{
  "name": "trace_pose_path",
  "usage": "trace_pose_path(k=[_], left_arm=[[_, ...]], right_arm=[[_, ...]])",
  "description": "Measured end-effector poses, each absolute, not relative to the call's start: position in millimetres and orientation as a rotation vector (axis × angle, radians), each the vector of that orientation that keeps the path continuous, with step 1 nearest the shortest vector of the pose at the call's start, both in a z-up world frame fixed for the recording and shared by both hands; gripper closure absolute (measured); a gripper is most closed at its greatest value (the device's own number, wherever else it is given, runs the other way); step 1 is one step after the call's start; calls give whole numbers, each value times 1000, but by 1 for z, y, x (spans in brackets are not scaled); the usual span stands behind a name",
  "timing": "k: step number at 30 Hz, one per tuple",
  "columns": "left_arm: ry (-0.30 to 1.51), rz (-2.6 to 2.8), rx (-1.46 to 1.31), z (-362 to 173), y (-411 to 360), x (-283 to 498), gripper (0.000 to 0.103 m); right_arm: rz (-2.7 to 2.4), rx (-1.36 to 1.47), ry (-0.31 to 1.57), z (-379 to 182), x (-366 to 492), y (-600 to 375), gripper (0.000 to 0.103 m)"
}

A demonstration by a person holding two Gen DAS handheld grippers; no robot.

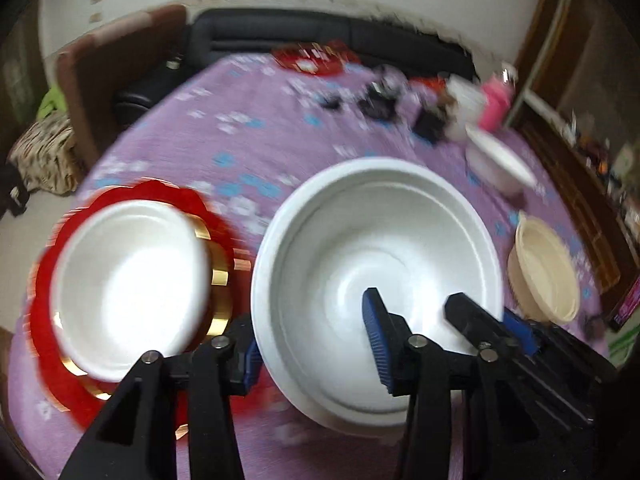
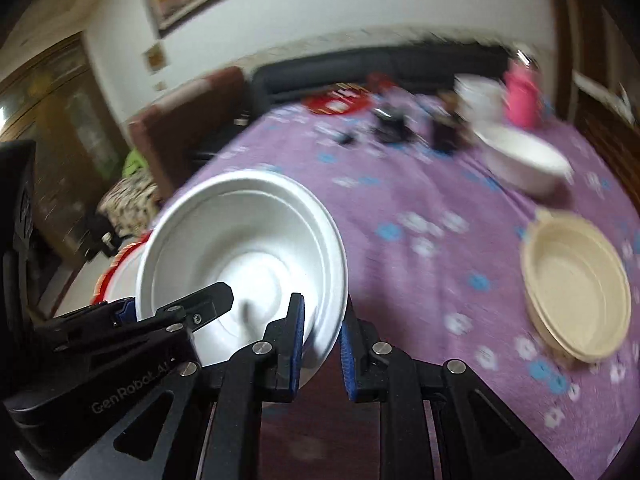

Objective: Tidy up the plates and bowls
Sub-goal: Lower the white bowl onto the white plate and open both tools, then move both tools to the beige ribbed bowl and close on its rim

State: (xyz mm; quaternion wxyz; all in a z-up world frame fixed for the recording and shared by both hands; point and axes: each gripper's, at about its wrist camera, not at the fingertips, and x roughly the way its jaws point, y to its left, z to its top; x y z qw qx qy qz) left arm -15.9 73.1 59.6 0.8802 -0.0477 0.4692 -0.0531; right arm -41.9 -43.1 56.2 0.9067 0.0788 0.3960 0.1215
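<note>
A large white bowl (image 1: 376, 264) is held above the purple tablecloth by both grippers. My left gripper (image 1: 316, 350) grips its near left rim, one blue pad inside and one outside. My right gripper (image 2: 322, 344) is shut on its right rim; in the left wrist view it shows at the bowl's right (image 1: 480, 320). The bowl also shows in the right wrist view (image 2: 244, 248). A second white bowl (image 1: 132, 284) sits on a red and gold plate (image 1: 216, 216) at the left. A cream bowl (image 2: 576, 280) and a white bowl (image 2: 524, 160) rest at the right.
The round table has a purple flowered cloth (image 2: 420, 208). At its far side are a red plate (image 1: 312, 60), dark small items (image 1: 380, 100), a pink bottle (image 2: 520, 96) and a white container (image 2: 478, 92). A dark sofa (image 1: 320, 32) and a brown chair (image 1: 116, 64) stand behind.
</note>
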Motion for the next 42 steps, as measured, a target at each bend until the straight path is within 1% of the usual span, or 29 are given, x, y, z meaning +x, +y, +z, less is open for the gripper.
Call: trace_pose_path(k=[3,4,6,10,12,13,15,16,20,27,34,38,40,42], left_arm=[[1037,-109,-67,43,61,-3,52],[1048,-109,-74,41,60,-4,52],[1067,-111,-113,41,64,-5,51],[996,-97,-139,65,79,-21,49],[962,-122,-139,76,72,-24,42],[945,-141,-135,83,66,-25,40],[921,-191,-125,94,48,-23,31],[920,-219,-119,97,36,-19,30],[972,-319,-95,94,-13,-3,29],[1019,-358,28,67,-93,25,30],[1126,-389,7,34,-125,55,30],[1160,-410,18,20,-138,59,30],[1165,-414,31,16,-142,59,33],[1167,-418,35,14,-144,59,41]], right_arm=[[224,211,835,40,-35,-74,83],[209,217,837,36,-32,-82,80],[206,239,829,34,-31,-95,76],[212,313,767,45,-35,-126,73],[190,331,714,55,-45,-146,66],[166,332,685,61,-49,-158,62],[88,312,627,70,-59,-181,61],[52,301,612,72,-61,-191,60],[-90,296,602,71,-56,-237,60],[-159,386,670,41,-44,-285,60],[-124,375,755,19,-35,-282,60],[-129,370,783,13,-34,-281,60],[-129,376,794,11,-33,-282,60],[-127,385,802,9,-33,-283,60]])
